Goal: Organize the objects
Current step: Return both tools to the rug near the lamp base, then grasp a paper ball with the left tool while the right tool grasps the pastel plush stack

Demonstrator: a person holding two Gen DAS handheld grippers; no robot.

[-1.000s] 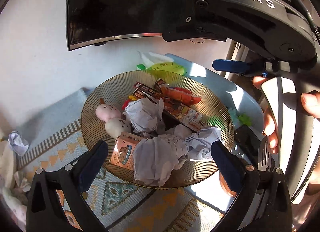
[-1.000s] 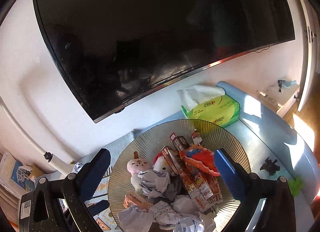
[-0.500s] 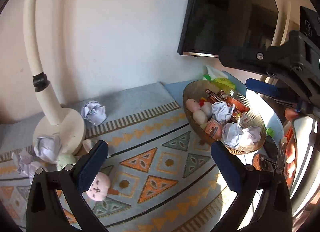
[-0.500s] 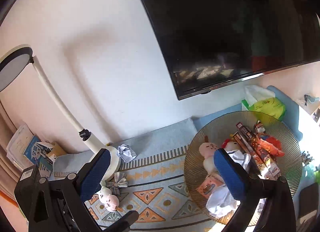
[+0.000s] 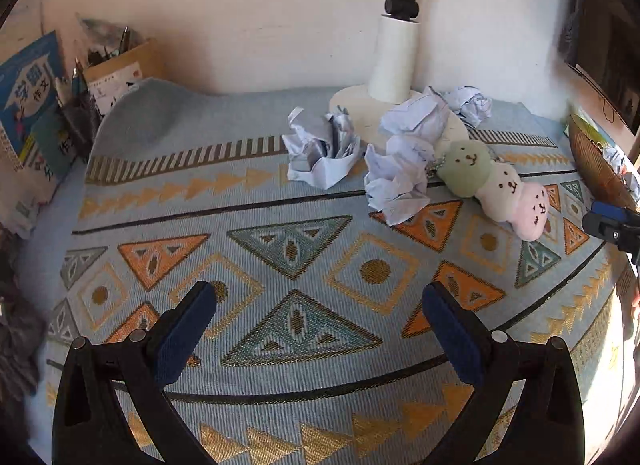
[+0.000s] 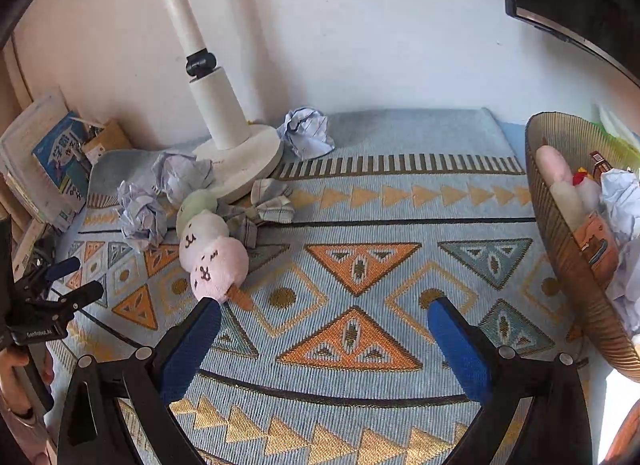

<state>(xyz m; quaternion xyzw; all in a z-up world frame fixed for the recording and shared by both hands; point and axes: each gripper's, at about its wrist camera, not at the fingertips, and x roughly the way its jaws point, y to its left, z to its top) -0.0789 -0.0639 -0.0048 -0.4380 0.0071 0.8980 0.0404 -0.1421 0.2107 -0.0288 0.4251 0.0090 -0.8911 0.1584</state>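
Done: ribbed bowl at right edge of right wrist view already loaded with a plush skewer, crumpled paper and a snack box; judged well over half filled
Left: plush dango skewer and several paper balls out on patterned mat; judged a handful of pick-ups remaining
Skewer, place: left of centre in right wrist view, right of centre in left wrist view; flat on mat, just in front of lamp base
Skewer, long axis: diagonal in right wrist view, from upper left down to lower right; green ball at far end beside lamp base, white ball in middle, pink ball nearest; stick tip pointing toward lower right, close to left finger of right tool
Paper balls: one behind lamp base, two to left of skewer, one flattened piece just right of green ball; green ball touching or nearly touching paper
Left tool: jaws spread wide, nothing between pads; low over bare mat, well short of paper
Right tool: jaws spread wide, nothing held; skewer just beyond left finger
Next, judged: skewer as nearest candidate; grip across long axis likely
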